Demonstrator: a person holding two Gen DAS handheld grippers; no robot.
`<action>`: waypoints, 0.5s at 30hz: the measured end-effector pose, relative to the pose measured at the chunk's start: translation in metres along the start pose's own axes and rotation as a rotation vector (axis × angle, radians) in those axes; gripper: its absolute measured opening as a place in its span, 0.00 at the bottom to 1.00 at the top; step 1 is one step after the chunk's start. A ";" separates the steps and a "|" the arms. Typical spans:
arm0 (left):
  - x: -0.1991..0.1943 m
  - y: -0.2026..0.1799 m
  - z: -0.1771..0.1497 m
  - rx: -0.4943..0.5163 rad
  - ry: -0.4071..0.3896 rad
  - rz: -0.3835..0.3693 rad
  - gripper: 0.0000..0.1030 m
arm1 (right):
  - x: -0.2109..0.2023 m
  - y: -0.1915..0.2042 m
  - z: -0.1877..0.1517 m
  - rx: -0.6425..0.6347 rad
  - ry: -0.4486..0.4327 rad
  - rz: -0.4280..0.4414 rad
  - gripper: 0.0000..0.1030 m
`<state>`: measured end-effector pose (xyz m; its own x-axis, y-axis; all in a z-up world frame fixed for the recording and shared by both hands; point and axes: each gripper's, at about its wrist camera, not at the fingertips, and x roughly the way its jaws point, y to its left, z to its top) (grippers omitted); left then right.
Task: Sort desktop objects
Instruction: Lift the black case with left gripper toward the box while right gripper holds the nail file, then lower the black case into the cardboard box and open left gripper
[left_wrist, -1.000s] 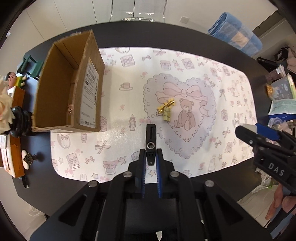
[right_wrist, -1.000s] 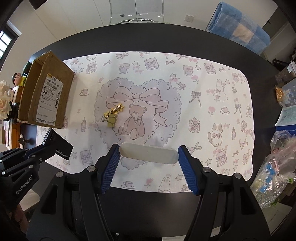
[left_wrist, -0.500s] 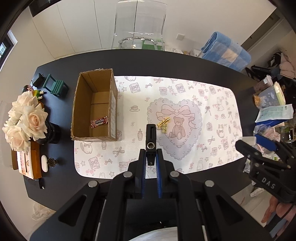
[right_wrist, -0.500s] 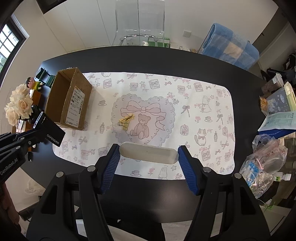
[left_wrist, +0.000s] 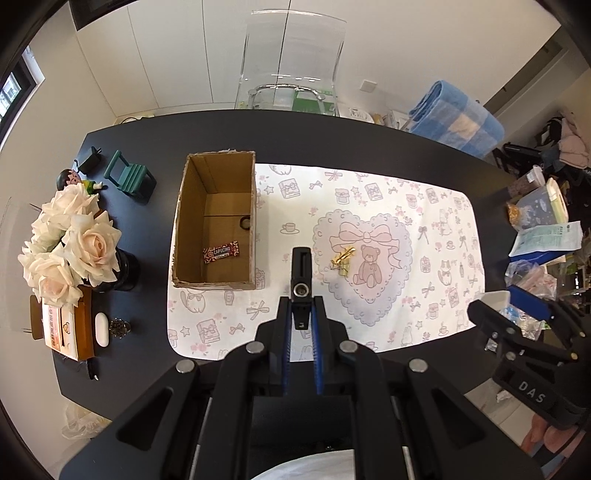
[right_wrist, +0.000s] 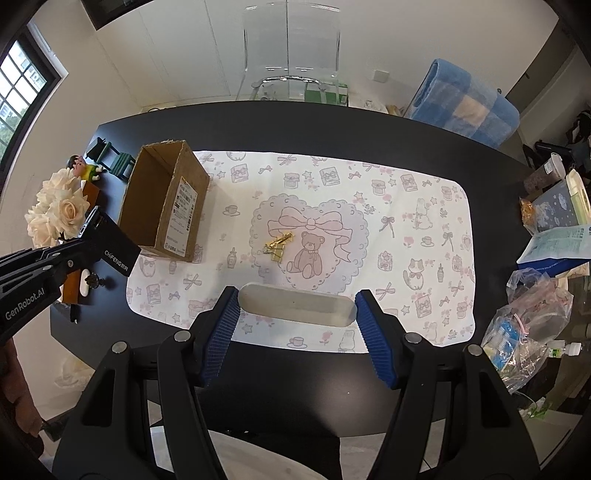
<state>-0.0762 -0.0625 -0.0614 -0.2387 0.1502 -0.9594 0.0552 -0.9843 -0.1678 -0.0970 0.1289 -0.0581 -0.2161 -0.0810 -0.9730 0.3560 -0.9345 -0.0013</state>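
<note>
My left gripper (left_wrist: 301, 314) is shut on a thin black card-like device (left_wrist: 301, 273), held high above the mat. My right gripper (right_wrist: 295, 306) is shut on a long grey-white oblong case (right_wrist: 295, 305), also held high. A gold binder clip (left_wrist: 341, 260) lies on the heart print of the patterned mat (left_wrist: 424, 206); it also shows in the right wrist view (right_wrist: 277, 244). An open cardboard box (left_wrist: 216, 221) stands on the mat's left end, with a candy bar (left_wrist: 221, 252) and a small dark ring (left_wrist: 245, 223) inside. The box also shows in the right wrist view (right_wrist: 162, 205).
Left of the box are white roses (left_wrist: 70, 240) in a dark vase, a green toy chair (left_wrist: 129, 177), a small figurine (left_wrist: 72, 179) and a white earbud case (left_wrist: 101, 329). Bags and packets (right_wrist: 532, 325) crowd the table's right edge. A clear chair (left_wrist: 291, 59) stands behind.
Both grippers have risen well above the table, so the view widened and the box's inside came into sight. Each still holds its object.
</note>
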 end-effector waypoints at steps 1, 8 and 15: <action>0.001 0.005 0.002 -0.002 0.001 0.001 0.10 | -0.001 0.003 0.002 0.009 -0.001 -0.003 0.64; 0.011 0.042 0.018 -0.018 0.018 0.010 0.10 | 0.013 0.033 0.020 0.002 0.021 -0.002 0.64; 0.023 0.069 0.040 -0.031 0.031 0.005 0.10 | 0.031 0.063 0.049 -0.008 0.045 0.010 0.64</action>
<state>-0.1170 -0.1308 -0.0857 -0.2080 0.1482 -0.9668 0.0869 -0.9817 -0.1692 -0.1255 0.0510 -0.0768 -0.1710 -0.0747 -0.9824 0.3654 -0.9308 0.0072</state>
